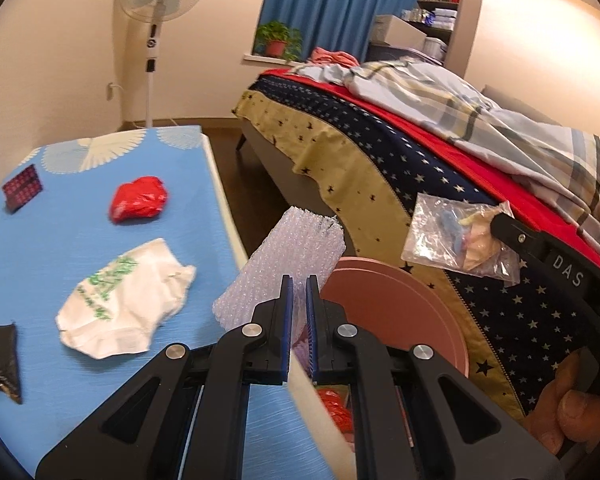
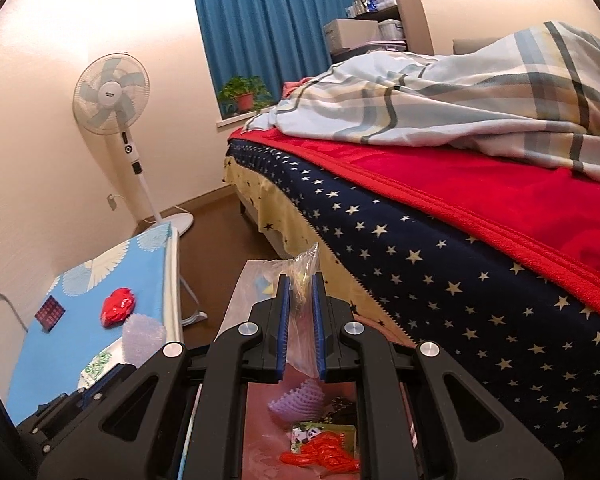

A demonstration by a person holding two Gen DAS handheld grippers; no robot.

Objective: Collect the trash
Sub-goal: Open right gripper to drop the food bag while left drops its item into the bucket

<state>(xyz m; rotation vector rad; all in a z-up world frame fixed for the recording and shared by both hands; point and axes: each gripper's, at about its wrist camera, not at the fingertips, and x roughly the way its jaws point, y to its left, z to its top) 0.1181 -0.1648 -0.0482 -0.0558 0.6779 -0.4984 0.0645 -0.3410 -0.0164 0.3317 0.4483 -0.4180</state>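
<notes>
Bubble wrap [image 1: 284,256] pinched in left gripper [image 1: 299,280], clear bag [image 2: 300,276] in right gripper [image 2: 300,280], over pink bin [image 1: 400,304]; next, releasing both

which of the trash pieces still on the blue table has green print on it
The white plastic bag, lying crumpled mid-table. The red crumpled bag beyond it, the dark red patterned packet and the black wrapper carry no green.

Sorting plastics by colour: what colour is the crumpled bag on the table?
Red crumpled bag, clearest in the left wrist view.
</notes>
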